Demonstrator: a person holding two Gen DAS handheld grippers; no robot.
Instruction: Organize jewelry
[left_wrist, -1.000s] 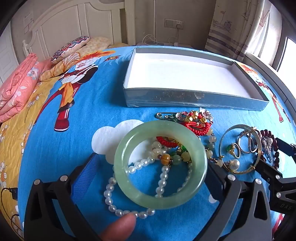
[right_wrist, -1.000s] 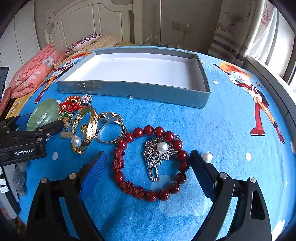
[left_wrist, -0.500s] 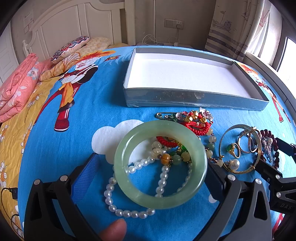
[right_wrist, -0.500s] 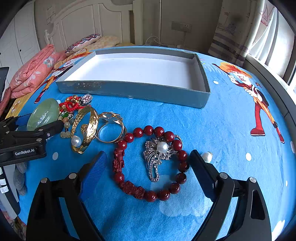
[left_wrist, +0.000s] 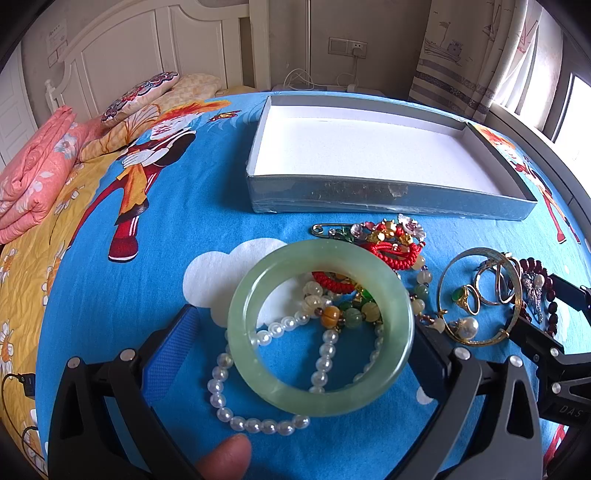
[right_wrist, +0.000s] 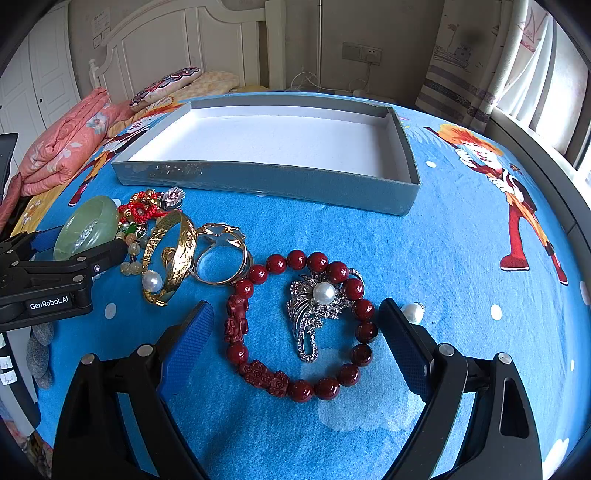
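Left wrist view: the left gripper (left_wrist: 301, 354) stands spread wide on either side of a pale green jade bangle (left_wrist: 320, 328), its blue pads (left_wrist: 168, 354) apart from the ring as far as the fisheye lets me judge. The bangle lies on the blue cartoon bedsheet (left_wrist: 155, 236) over a white pearl strand (left_wrist: 255, 421) and mixed coloured beads (left_wrist: 347, 314). A fingertip (left_wrist: 225, 458) shows at the bottom edge. In the right wrist view the right gripper (right_wrist: 295, 343) is likewise spread, flanking a dark red bead bracelet (right_wrist: 299, 325) with a silver pearl brooch (right_wrist: 317, 306) lying inside it. A gold bangle (right_wrist: 170, 258) sits just left. Beyond, the grey tray (right_wrist: 266, 181) holds nothing
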